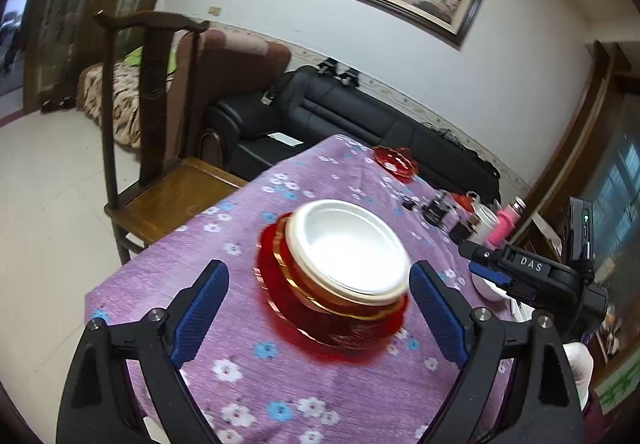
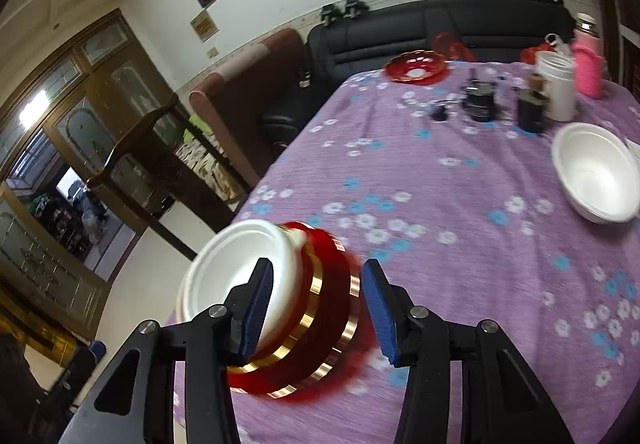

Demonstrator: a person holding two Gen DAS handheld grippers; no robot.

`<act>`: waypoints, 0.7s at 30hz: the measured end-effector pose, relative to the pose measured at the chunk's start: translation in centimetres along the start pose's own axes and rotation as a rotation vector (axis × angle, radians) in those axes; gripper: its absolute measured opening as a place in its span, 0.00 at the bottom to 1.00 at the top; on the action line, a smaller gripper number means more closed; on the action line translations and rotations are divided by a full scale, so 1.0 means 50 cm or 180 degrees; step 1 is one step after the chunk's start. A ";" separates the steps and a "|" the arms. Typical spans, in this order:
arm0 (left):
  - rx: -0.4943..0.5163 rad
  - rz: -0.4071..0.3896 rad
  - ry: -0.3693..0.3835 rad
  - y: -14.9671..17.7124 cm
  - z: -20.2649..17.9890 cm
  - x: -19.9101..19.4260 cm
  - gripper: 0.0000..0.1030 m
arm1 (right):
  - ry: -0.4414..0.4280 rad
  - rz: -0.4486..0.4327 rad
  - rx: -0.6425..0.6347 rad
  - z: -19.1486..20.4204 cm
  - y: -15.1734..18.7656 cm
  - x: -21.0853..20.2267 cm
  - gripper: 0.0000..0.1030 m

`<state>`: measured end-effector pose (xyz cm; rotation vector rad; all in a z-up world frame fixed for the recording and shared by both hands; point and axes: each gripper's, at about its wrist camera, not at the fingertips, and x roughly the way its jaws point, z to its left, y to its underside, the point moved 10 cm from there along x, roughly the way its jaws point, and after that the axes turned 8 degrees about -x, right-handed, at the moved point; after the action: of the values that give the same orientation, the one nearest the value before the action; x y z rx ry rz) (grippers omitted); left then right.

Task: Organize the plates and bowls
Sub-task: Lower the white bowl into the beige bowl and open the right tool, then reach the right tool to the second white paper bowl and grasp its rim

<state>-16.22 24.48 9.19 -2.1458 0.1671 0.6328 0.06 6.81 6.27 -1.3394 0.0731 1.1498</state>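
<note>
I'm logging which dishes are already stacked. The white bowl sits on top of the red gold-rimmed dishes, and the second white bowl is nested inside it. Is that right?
Not quite. The white bowl does sit on the red gold-rimmed dishes, but the second white bowl is not nested in it. The right wrist view shows it standing alone on the purple tablecloth, well apart from the stack.

Both black plastic left gripper [image 1: 319,318] and right gripper [image 2: 318,311] carry blue ribbed pads [image 1: 202,314], silver screws; right's casing reads "DAS".
</note>
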 end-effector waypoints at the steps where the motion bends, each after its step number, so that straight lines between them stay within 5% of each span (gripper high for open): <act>1: 0.0057 0.0016 0.0008 0.007 -0.014 0.001 0.89 | 0.0017 -0.0037 0.0018 -0.019 0.007 -0.013 0.49; 21: 0.0977 0.0306 0.0158 0.148 -0.253 0.041 0.89 | 0.0194 -0.0248 0.0729 -0.327 0.095 -0.113 0.52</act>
<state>-12.14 10.26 9.10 -1.8658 0.3723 0.5688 3.05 -10.18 1.35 -1.1637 0.1900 1.0031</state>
